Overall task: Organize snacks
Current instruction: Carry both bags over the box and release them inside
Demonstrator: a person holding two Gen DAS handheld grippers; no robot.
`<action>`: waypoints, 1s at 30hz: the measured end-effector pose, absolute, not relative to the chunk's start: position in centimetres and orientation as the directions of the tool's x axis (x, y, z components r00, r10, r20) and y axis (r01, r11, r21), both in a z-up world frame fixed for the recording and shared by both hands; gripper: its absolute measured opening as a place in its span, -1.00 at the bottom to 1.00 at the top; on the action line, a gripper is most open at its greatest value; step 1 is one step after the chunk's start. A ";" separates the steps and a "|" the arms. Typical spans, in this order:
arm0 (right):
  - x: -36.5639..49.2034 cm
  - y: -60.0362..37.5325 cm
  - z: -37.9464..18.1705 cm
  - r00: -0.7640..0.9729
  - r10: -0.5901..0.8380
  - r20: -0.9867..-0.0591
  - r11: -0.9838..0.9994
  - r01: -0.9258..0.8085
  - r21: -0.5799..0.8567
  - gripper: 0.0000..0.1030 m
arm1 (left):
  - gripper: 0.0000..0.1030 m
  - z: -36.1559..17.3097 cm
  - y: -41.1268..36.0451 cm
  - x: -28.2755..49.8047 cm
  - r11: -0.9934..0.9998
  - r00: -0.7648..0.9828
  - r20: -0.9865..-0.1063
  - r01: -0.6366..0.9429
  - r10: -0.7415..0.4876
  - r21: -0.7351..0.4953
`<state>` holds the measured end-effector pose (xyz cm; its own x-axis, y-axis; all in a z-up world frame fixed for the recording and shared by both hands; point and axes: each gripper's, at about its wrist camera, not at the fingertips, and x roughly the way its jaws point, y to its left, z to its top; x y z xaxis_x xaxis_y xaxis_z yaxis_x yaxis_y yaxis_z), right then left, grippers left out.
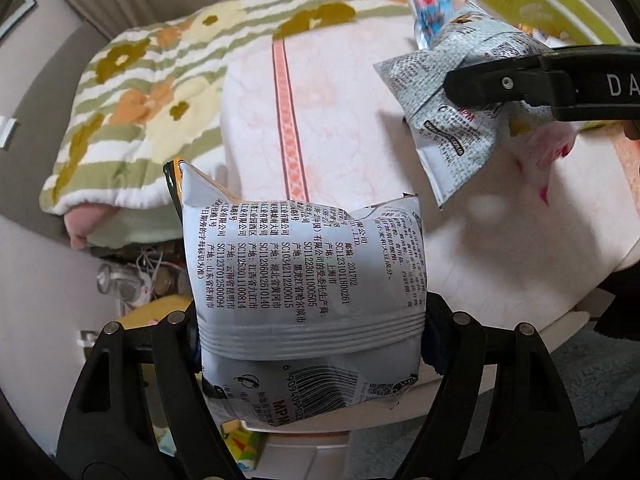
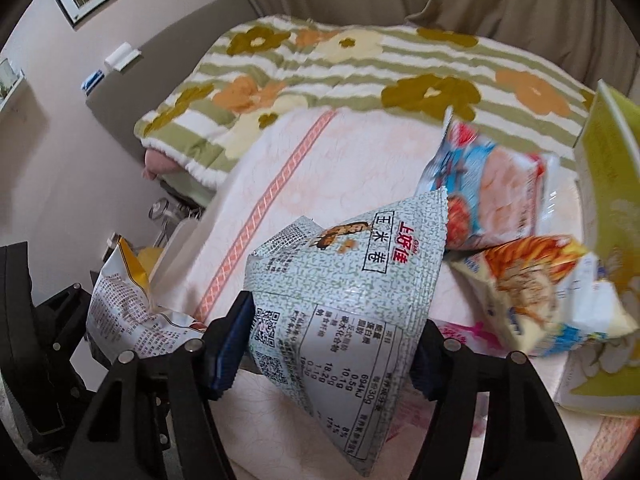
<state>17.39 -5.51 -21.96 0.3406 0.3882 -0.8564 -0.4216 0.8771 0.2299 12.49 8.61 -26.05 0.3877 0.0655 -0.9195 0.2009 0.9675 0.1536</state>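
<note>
Snacks fill both grippers: left gripper (image 1: 310, 332) clamps a grey snack bag (image 1: 304, 276) upright over the bed's near edge; right gripper (image 2: 332, 344) grasps the green-speckled pyramid bag (image 2: 348, 300), nearer the yellow-green box (image 2: 612, 184) at the bed's right edge.

Two close wrist views over one shared bed (image 1: 340, 92), crosswise.
</note>
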 end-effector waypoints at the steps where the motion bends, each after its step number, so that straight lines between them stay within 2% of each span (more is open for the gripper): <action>1: 17.2 -5.8 -21.2 0.361 0.386 -0.849 0.883 -0.412 0.226 0.23 | 0.46 -25.6 8.7 12.7 0.969 0.395 -0.917 0.201 0.055 0.145; 5: 16.8 -7.6 -18.4 0.434 0.385 -0.814 0.906 -0.348 0.243 0.23 | 0.46 -22.7 8.8 14.0 0.962 0.446 -0.895 0.242 0.007 0.129; 15: 14.6 -14.1 -12.0 0.607 0.283 -0.742 0.958 -0.149 0.244 0.23 | 0.46 -14.7 5.8 18.9 0.914 0.556 -0.815 0.397 -0.164 0.087; 25: 12.3 -25.3 -7.9 0.714 0.168 -0.680 0.975 -0.019 0.221 0.23 | 0.46 -8.4 -4.5 22.9 0.874 0.570 -0.751 0.485 -0.334 -0.020; 30: 13.3 -31.4 -6.7 0.732 0.152 -0.664 0.978 -0.016 0.206 0.23 | 0.46 -7.3 -11.0 24.8 0.870 0.562 -0.734 0.487 -0.380 -0.078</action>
<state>13.28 -31.43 -6.66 0.7319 0.1516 -0.6643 -0.0157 0.9784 0.2060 24.82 -11.02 -7.33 0.5621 -0.3805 -0.7343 0.4870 0.8699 -0.0780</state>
